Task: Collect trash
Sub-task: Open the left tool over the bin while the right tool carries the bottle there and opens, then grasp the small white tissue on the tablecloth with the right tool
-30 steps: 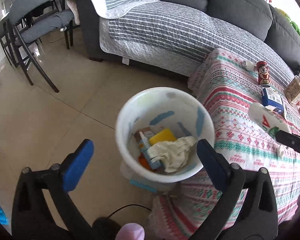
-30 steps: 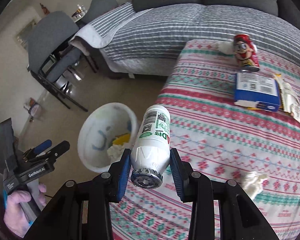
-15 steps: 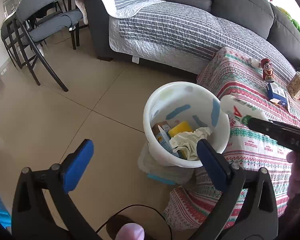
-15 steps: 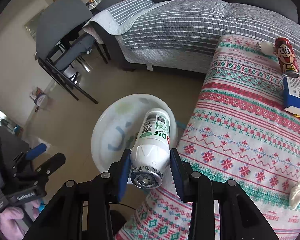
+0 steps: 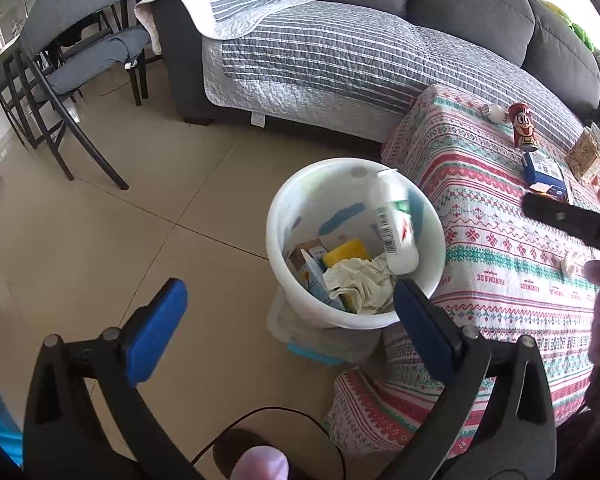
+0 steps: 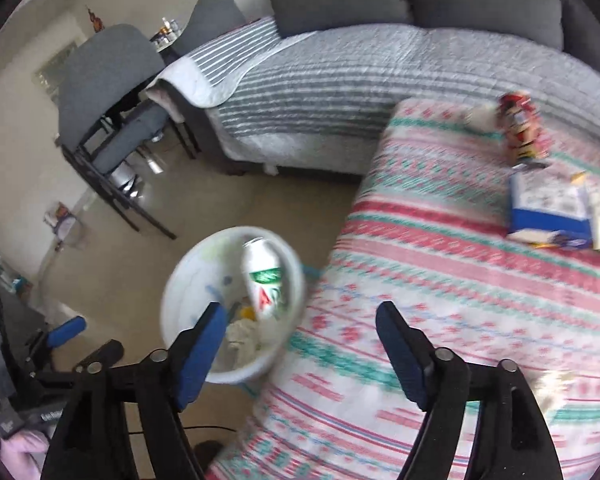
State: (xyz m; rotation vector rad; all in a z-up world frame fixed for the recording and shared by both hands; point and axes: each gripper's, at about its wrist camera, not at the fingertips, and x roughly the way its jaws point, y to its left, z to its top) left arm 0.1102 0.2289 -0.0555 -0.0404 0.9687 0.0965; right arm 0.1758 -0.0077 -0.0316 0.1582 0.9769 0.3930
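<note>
Left wrist view: one sofa (image 5: 360, 48), one table (image 5: 500, 216), one white bin (image 5: 300, 208) on floor beside it. One white bottle (image 5: 394, 228) inside bin, on crumpled paper. Left gripper (image 5: 288, 328) spread wide, empty. Right gripper (image 6: 300, 352) likewise apart, empty.

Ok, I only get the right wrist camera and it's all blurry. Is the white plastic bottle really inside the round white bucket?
Observer: Yes. The white plastic bottle slants inside the round white bucket, lower end by crumpled white paper.
Operator: Is the other grabber holding anything?
Observer: No. The left gripper is open and empty.
Operator: What's the red thing on the table?
Observer: A red can with a cartoon face, upright on the patterned tablecloth.
</note>
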